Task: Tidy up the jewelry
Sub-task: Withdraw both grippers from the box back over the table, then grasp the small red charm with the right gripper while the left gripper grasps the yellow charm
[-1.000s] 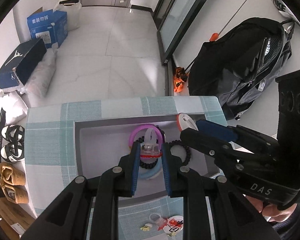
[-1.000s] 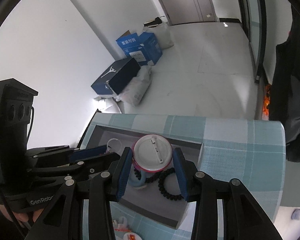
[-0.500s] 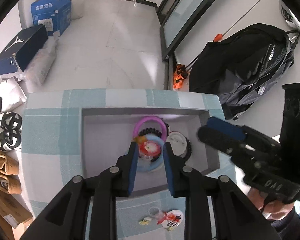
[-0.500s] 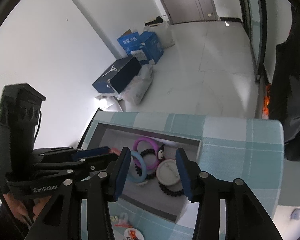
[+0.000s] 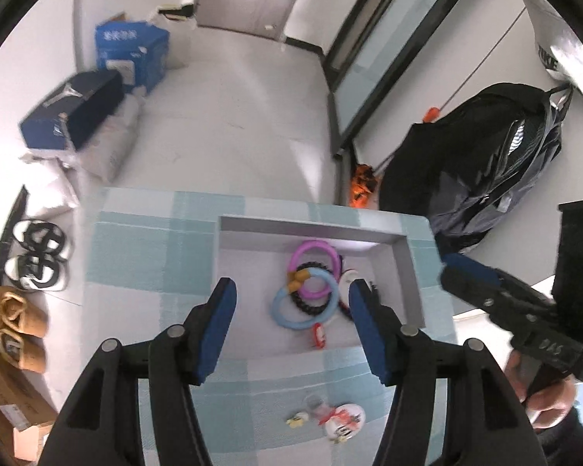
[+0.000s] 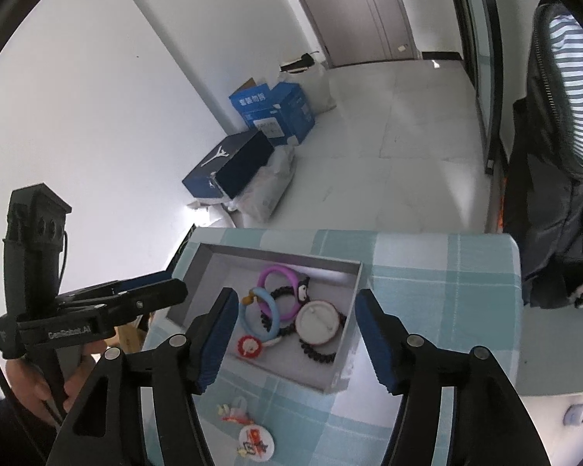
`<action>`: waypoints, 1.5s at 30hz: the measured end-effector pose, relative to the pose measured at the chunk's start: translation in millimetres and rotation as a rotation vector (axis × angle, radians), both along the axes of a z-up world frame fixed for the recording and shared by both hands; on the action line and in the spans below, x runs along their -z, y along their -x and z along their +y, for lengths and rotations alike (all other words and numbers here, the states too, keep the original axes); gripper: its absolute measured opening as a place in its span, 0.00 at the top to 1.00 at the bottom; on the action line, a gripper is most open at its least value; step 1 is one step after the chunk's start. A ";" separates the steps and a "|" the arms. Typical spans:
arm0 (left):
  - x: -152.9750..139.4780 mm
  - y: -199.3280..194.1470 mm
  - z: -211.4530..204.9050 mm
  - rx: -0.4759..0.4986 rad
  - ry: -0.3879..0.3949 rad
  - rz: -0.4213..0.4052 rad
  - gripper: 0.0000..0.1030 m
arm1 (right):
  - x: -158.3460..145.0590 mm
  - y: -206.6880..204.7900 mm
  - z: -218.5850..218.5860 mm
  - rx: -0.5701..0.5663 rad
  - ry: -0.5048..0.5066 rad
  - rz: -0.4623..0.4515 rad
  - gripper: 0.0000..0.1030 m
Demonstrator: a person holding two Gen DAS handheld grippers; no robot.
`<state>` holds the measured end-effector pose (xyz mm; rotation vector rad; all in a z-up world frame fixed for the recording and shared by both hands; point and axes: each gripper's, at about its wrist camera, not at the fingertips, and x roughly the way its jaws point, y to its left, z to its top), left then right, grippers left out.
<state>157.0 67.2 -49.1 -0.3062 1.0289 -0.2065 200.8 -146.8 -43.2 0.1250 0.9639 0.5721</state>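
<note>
A grey tray (image 5: 408,268) (image 6: 346,372) on the checked cloth holds a purple ring (image 5: 315,256) (image 6: 280,272), a blue ring (image 5: 291,314) (image 6: 252,322), black bead bracelets (image 5: 311,303), a white round badge (image 6: 316,322) and a small red charm (image 5: 319,334) (image 6: 248,346). My left gripper (image 5: 291,334) is open and empty above the tray's near edge. My right gripper (image 6: 297,339) is open and empty over the tray. Loose small trinkets and a round badge (image 5: 344,421) (image 6: 254,446) lie on the cloth in front of the tray.
The table has a teal and white checked cloth (image 5: 147,240) (image 6: 439,272). A black backpack (image 5: 486,155) hangs at the right. Blue boxes (image 5: 128,54) (image 6: 272,112) and shoes (image 5: 35,252) are on the floor beyond.
Both grippers have opened and pulled back and up from the tray. The red charm and the white badge now lie in the tray.
</note>
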 end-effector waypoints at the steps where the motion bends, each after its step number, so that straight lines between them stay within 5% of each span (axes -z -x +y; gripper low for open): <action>1: -0.3 3.8 0.9 -0.005 -0.007 -0.006 0.46 | -1.2 3.6 -1.6 -0.001 -0.002 -0.005 0.34; 9: 4.2 41.7 1.4 -0.038 -0.037 -0.002 0.46 | -7.3 36.1 -2.6 -0.023 0.010 -0.062 0.22; 12: 5.7 52.4 1.1 -0.056 -0.105 -0.006 0.45 | -4.4 50.8 0.4 -0.056 0.024 -0.074 0.21; 15: 6.2 65.8 3.0 -0.073 -0.150 -0.018 0.32 | 3.2 66.2 5.6 -0.102 0.046 -0.085 0.18; 20: 23.8 90.9 5.9 -0.070 -0.189 0.011 0.30 | 26.2 80.4 12.9 -0.169 0.071 -0.027 0.18; 24: 44.6 103.9 12.1 -0.153 -0.295 0.071 0.30 | 38.8 87.7 26.1 -0.216 0.112 -0.014 0.18; 39: 56.1 109.5 29.9 -0.155 -0.265 0.089 0.30 | 80.2 93.7 66.1 -0.284 0.173 0.060 0.19; 45: 65.1 107.9 40.6 -0.150 -0.241 0.127 0.30 | 86.6 85.3 73.5 -0.283 0.179 0.101 0.32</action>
